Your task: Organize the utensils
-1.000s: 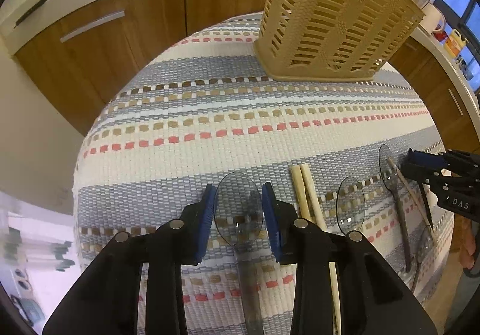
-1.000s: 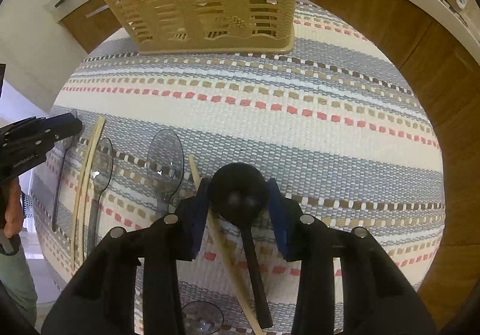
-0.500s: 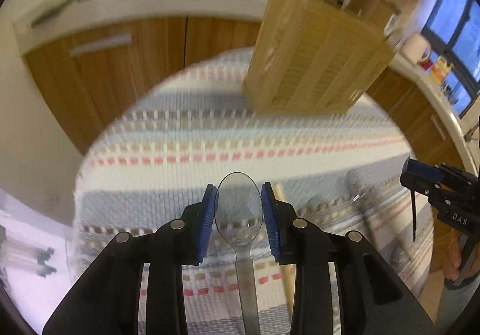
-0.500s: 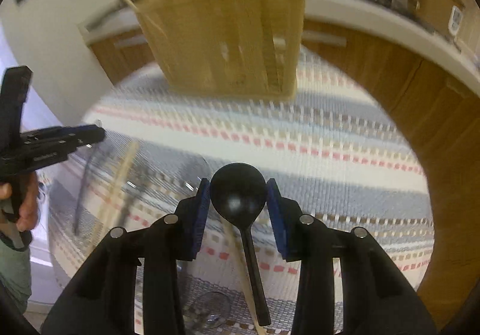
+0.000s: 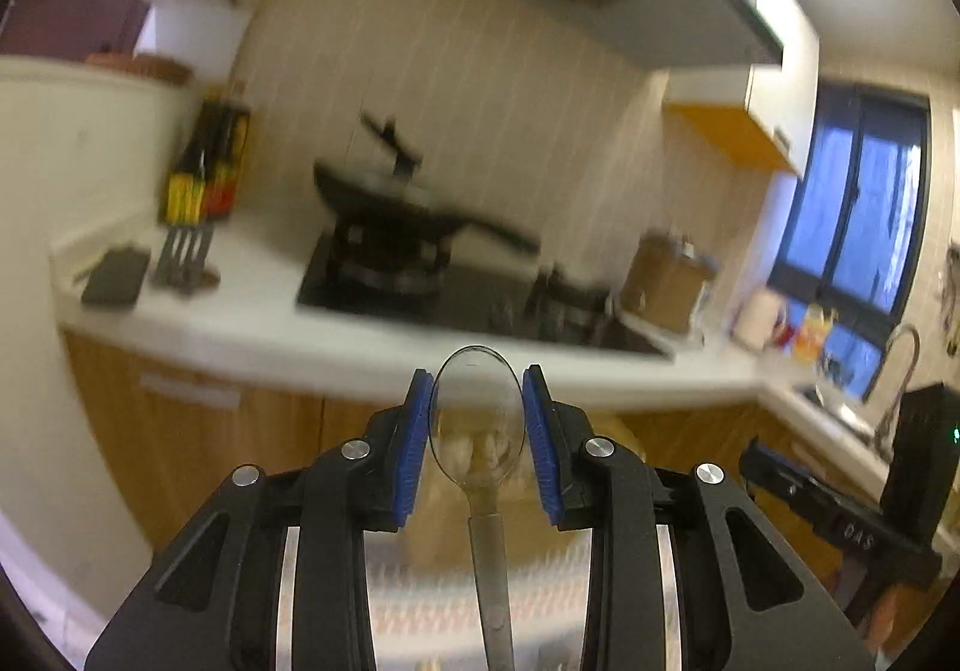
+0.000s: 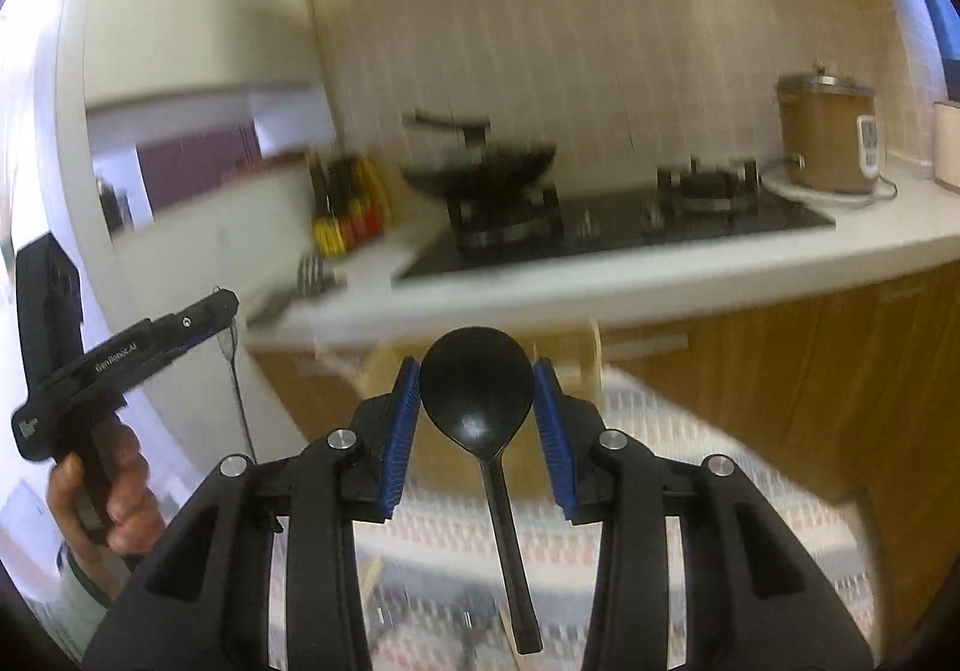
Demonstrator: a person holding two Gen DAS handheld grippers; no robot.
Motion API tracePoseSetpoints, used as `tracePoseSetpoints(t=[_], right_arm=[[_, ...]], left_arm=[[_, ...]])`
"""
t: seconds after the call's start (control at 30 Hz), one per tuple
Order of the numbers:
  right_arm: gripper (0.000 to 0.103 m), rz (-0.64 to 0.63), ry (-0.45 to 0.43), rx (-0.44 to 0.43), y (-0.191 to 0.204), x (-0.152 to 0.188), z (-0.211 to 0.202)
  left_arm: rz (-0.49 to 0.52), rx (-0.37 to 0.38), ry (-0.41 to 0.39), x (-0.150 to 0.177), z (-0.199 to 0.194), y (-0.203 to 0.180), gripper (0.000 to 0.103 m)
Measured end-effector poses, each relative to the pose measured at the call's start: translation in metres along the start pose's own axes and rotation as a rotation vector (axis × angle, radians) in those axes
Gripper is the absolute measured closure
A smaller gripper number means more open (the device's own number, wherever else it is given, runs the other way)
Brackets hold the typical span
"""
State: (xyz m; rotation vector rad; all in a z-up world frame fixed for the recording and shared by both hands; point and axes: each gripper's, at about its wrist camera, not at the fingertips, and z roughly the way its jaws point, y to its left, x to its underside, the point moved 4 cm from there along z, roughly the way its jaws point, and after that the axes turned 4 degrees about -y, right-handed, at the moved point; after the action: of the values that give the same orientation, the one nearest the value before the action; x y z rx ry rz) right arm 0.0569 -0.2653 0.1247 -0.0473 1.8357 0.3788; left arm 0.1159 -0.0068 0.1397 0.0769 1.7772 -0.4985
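My left gripper (image 5: pixel 477 425) is shut on a clear plastic spoon (image 5: pixel 478 419), gripped by the bowl, handle hanging down toward the camera. My right gripper (image 6: pixel 477 407) is shut on a black spoon (image 6: pixel 477 389), also gripped by the bowl with the handle hanging down. Both are raised well above the striped cloth (image 6: pixel 660 491). The beige slatted utensil basket (image 6: pixel 576 365) shows blurred behind the right gripper's fingers, and in the left wrist view (image 5: pixel 618 431) behind the spoon. The left gripper with its spoon also shows in the right wrist view (image 6: pixel 120 359); the right gripper shows in the left wrist view (image 5: pixel 840 527).
Behind the table runs a white kitchen counter (image 5: pixel 252 323) with a stove and wok (image 5: pixel 396 227), sauce bottles (image 5: pixel 204 167) and a rice cooker (image 6: pixel 828 137). Wooden cabinet fronts (image 6: pixel 810 359) stand below. Chopsticks and spoons remain low on the cloth (image 6: pixel 420 611).
Both grippers closed on their spoons, lifted them off the cloth and tilted up, so the views swung from the table to the counter and wall.
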Motion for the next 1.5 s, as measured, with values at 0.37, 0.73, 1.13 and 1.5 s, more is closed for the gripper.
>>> tracePoseSetpoints(t=[0.37,0.73,1.13,1.5], right_arm=[[0.068,0.073,-0.181,-0.002,-0.023,-0.072,0.057],[0.068,0.132,-0.133,0.013,-0.064,-0.043,0.125],[0.067,0.08,-0.122,0.036,-0.057,-0.013,0.131],[0.053,0.053,-0.108,0.045,-0.038,-0.008,0.08]], left_arm=[[0.038,-0.007,-0.254,-0.033,0.034,-0.035,0.074],[0.101,-0.077,-0.267,-0.005,0.075,-0.022,0.074],[0.116,-0.101,-0.259,0.016,0.086,-0.012,0.073],[0.099,-0.094,-0.227,0.015,0.053,-0.006,0.061]])
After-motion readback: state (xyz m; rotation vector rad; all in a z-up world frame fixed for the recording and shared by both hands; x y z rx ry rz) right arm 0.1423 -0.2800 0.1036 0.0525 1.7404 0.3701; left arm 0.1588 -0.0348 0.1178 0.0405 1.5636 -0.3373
